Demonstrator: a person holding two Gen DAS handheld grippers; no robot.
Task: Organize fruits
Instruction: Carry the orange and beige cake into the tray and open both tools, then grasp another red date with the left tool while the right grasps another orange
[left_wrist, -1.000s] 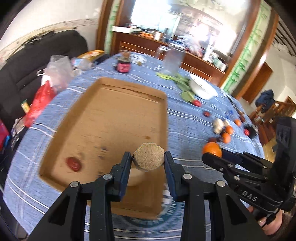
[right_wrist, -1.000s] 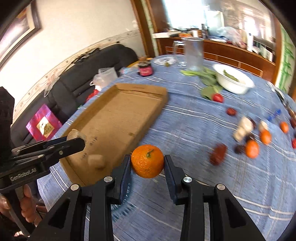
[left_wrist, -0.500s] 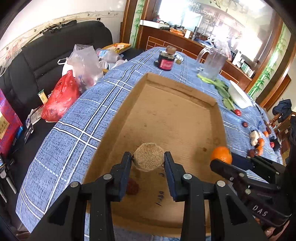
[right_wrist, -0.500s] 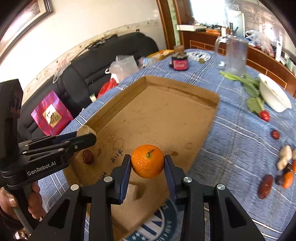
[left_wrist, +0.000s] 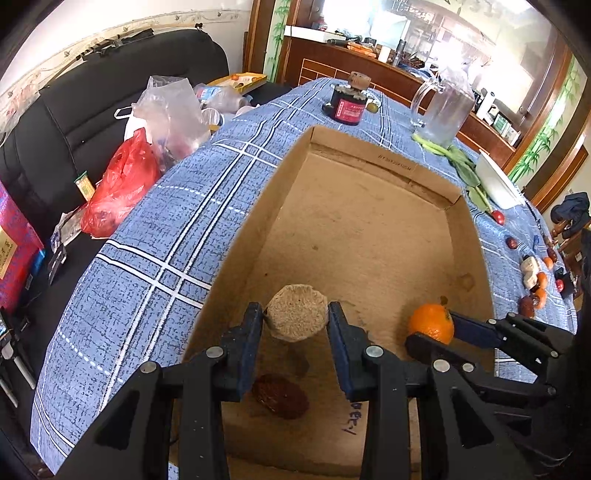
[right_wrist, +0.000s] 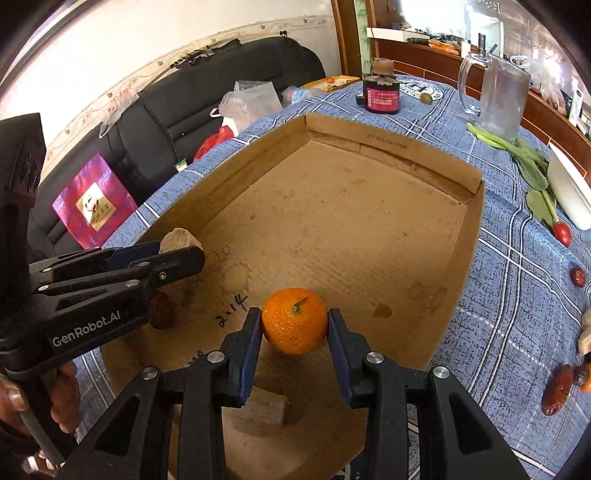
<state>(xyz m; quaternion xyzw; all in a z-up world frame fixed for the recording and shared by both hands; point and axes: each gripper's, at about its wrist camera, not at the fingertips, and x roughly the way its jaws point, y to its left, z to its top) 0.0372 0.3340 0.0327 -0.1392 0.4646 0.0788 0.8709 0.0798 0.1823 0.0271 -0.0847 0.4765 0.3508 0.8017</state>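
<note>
The left gripper (left_wrist: 295, 325) covers part of a dark red fruit (left_wrist: 282, 396) on the box floor. In the right wrist view, a tan block (right_wrist: 260, 410) sits half hidden behind the right gripper (right_wrist: 294, 326), and a white bowl (right_wrist: 570, 192) is cut by the frame edge.

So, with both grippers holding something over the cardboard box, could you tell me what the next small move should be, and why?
Probably lower both a little further, then open the jaws. The right gripper is shut on the orange and the left gripper on the beige piece, both above the cardboard box floor, where a dark red fruit already lies. Releasing lower should limit rolling.
</note>
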